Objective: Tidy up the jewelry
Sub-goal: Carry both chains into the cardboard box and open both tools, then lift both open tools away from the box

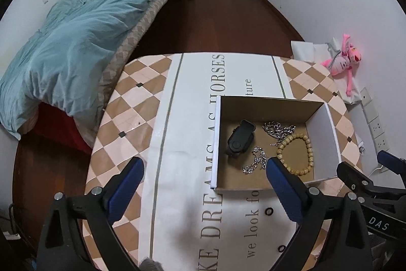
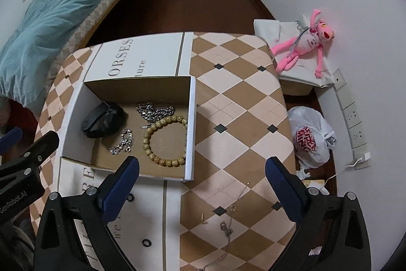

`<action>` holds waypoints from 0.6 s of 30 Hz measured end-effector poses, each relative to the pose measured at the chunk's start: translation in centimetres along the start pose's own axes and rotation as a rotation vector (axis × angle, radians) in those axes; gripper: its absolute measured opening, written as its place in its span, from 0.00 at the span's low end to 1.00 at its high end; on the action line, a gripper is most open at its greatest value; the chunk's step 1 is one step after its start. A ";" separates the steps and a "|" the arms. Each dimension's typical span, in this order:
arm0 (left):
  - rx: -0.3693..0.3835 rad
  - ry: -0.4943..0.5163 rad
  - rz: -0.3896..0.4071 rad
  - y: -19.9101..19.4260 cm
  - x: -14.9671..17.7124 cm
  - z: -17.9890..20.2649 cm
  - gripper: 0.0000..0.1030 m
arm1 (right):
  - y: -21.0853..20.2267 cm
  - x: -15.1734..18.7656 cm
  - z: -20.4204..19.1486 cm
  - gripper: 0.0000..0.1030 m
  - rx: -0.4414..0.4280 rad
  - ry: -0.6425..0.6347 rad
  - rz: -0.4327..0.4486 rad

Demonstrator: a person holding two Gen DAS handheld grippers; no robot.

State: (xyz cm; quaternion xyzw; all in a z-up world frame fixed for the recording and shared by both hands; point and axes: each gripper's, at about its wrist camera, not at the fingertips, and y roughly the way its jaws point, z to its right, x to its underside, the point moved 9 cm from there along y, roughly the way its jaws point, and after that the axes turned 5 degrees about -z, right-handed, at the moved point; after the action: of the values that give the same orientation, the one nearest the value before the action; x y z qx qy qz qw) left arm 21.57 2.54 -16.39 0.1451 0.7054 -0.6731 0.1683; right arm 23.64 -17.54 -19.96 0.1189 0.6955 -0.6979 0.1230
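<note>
An open cardboard box (image 1: 322,141) (image 2: 191,128) sits on the checkered table. Inside lie a wooden bead bracelet (image 1: 308,144) (image 2: 147,139), a heavy silver chain (image 1: 279,130) (image 2: 154,112), a thin silver bracelet (image 1: 256,160) (image 2: 123,141) and a black wristband device (image 1: 239,141) (image 2: 101,122). On the table in front lie a thin necklace (image 2: 229,227), a small gold earring (image 2: 202,219) and black rings (image 1: 269,211) (image 2: 146,243). My left gripper (image 1: 204,170) is open and empty above the table, left of the box. My right gripper (image 2: 202,169) is open and empty above the box's near right corner.
A white paper sheet with printed words (image 1: 192,118) lies under the box. A bed with a blue duvet (image 1: 76,42) stands left. A pink plush toy (image 2: 304,42) lies on a low stand at the right, with a plastic bag (image 2: 310,139) on the floor below.
</note>
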 end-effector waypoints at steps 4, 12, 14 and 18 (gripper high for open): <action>0.015 0.001 0.029 -2.1 0.8 -0.1 0.95 | -1.9 0.7 0.0 0.98 -0.004 0.007 0.030; 0.025 0.013 0.080 -6.0 2.3 -0.1 0.95 | -6.6 2.1 -0.2 0.98 -0.004 0.005 0.116; 0.021 0.005 0.095 -6.9 2.5 -0.3 0.95 | -8.0 2.3 -0.4 0.98 0.000 0.000 0.144; 0.007 -0.024 0.122 -8.4 2.8 -1.1 0.95 | -9.9 2.7 -0.6 0.98 -0.012 0.001 0.176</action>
State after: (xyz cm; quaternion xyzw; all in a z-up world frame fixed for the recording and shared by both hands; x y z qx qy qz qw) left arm 15.36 3.13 -10.06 0.1803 0.6910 -0.6656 0.2168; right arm 17.70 -16.91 -11.54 0.1789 0.6867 -0.6800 0.1844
